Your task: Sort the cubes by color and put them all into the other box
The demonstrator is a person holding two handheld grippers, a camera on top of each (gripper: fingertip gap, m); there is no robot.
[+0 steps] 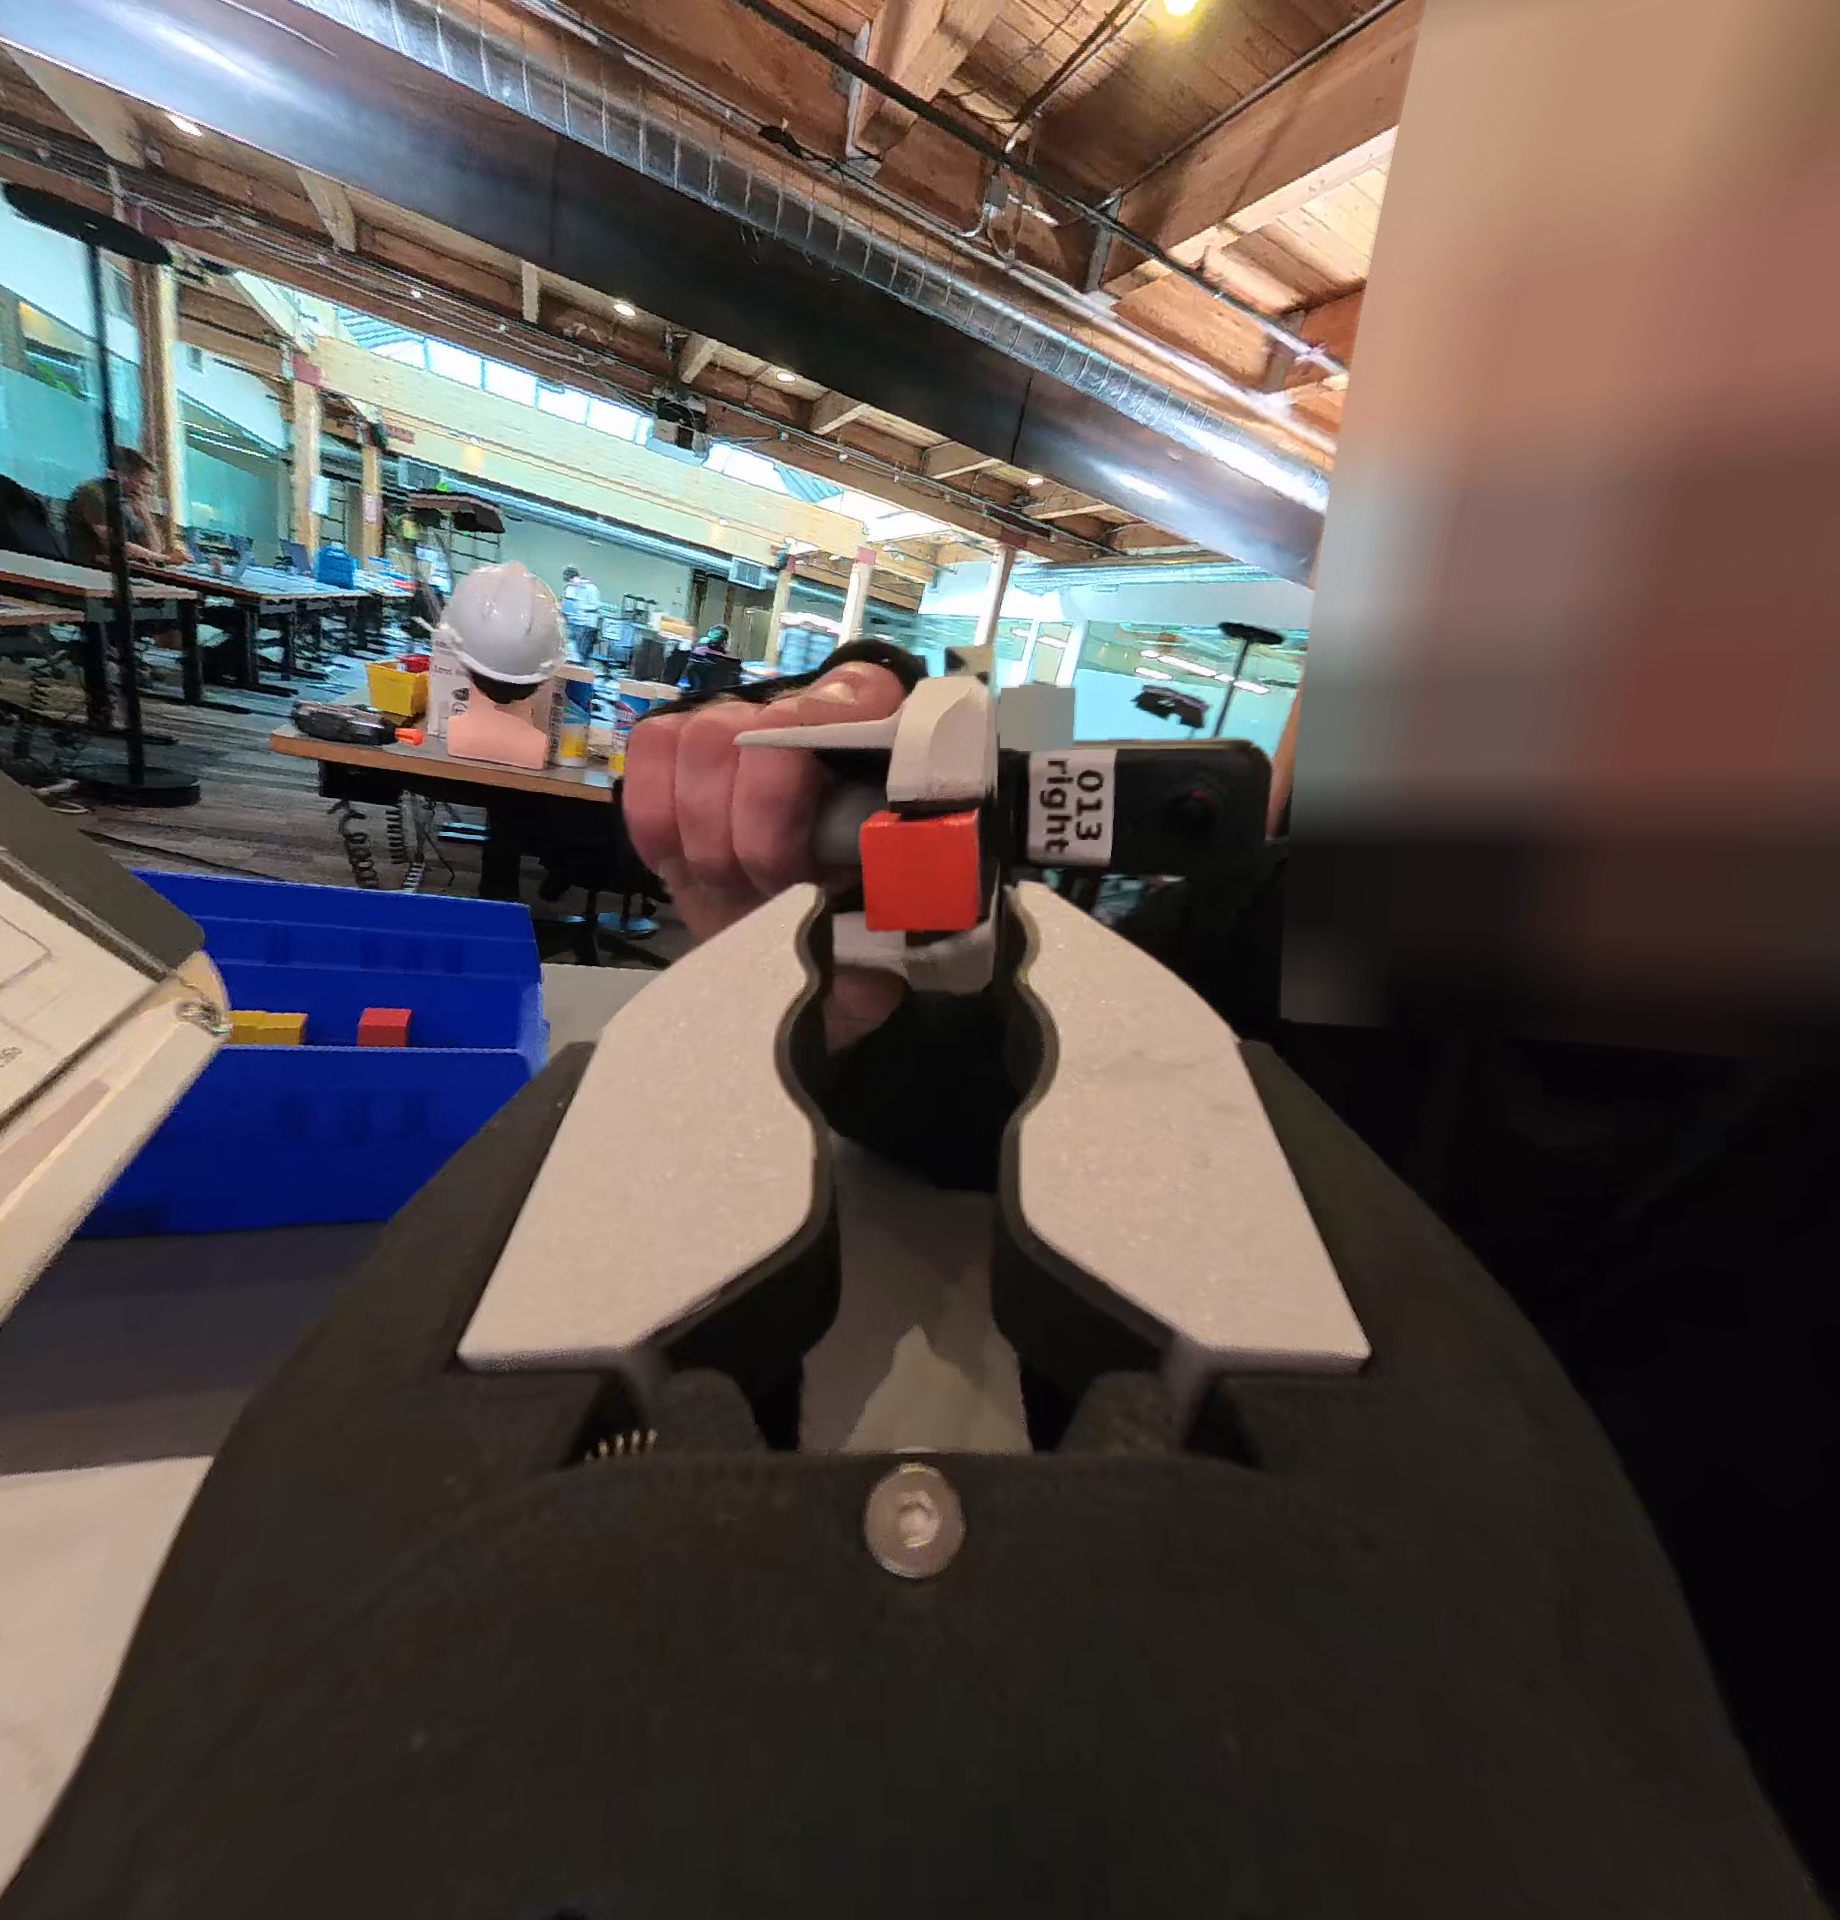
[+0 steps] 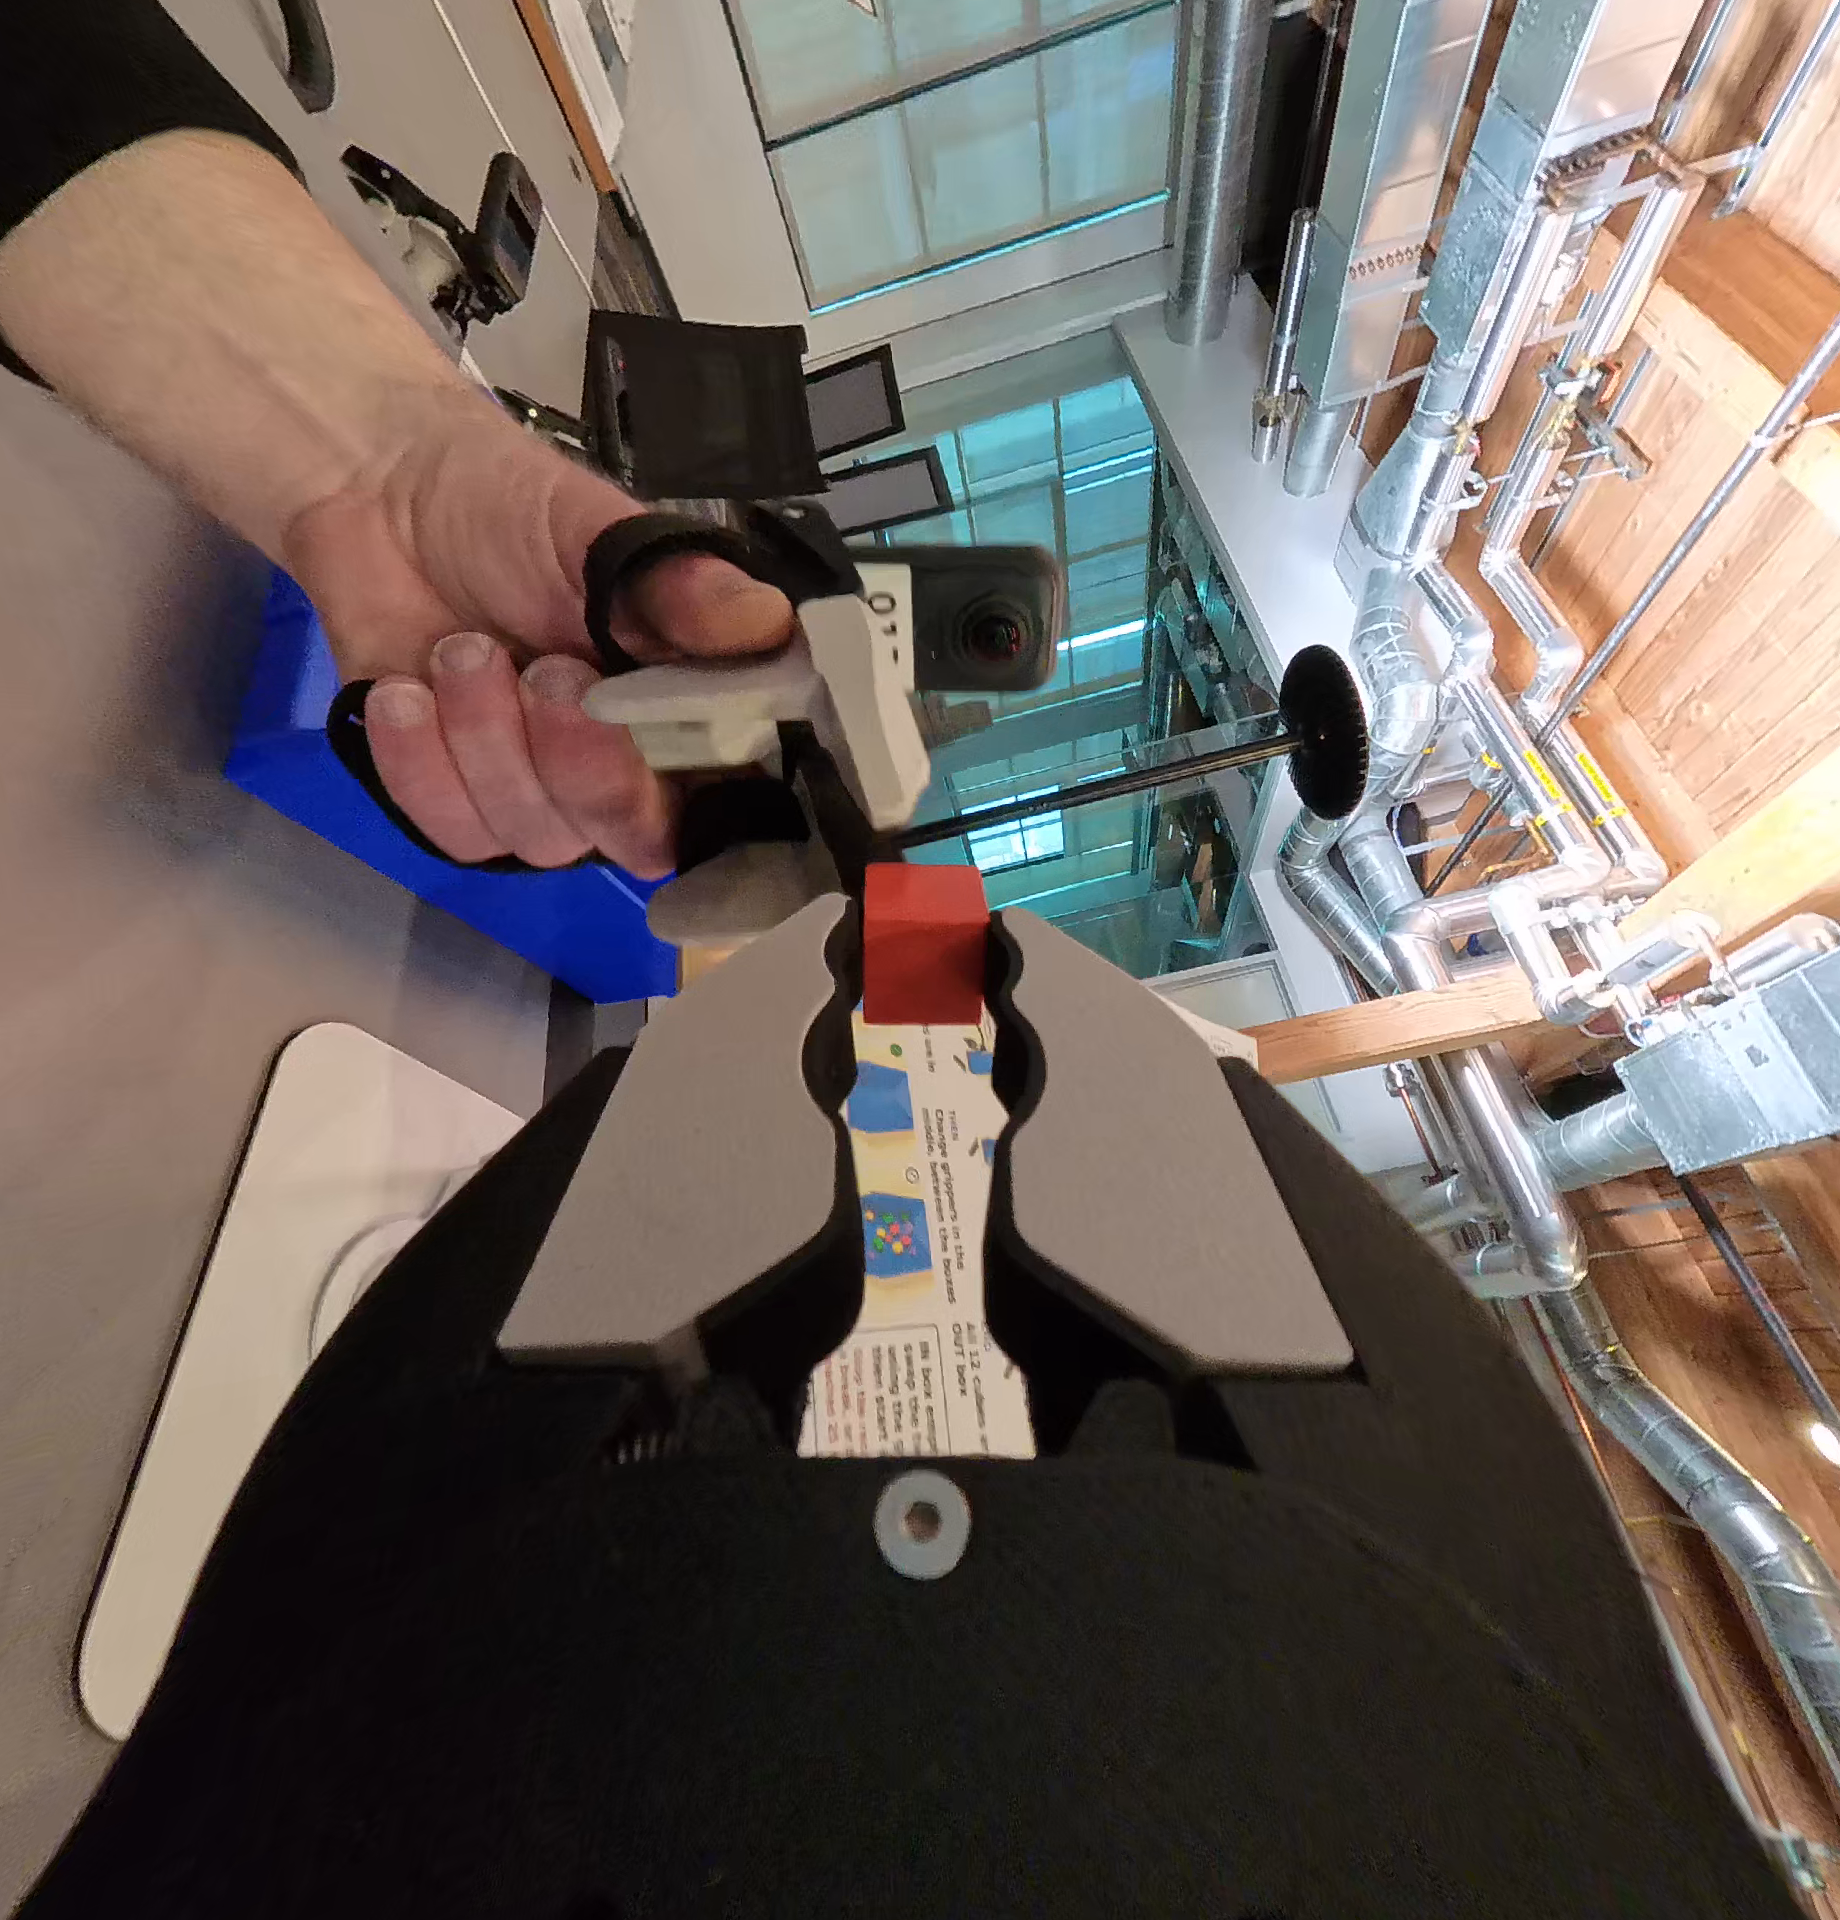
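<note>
My right gripper [image 2: 921, 961] is turned on its side and shut on a red cube [image 2: 921, 951], held up in the air. In the left wrist view the same cube [image 1: 918, 871] sits between the right gripper's white fingers [image 1: 942, 743], one above and one below. My left gripper [image 1: 911, 914] is open and empty, facing the right one, with its tips just short of the cube. It also shows in the right wrist view [image 2: 781, 805], up and left of the cube. A blue box [image 1: 376, 1122] on the table at left holds a yellow cube [image 1: 267, 1029] and a red cube [image 1: 384, 1027].
An instruction sheet in a binder [image 1: 54, 987] stands at the left, beside the blue box, and shows between my right fingers [image 2: 916, 1247]. The blue box [image 2: 428, 831] lies behind the person's hand [image 2: 459, 623]. The person's dark clothing [image 1: 1570, 1351] fills the right side. Left and right tips are no more than a few centimetres apart.
</note>
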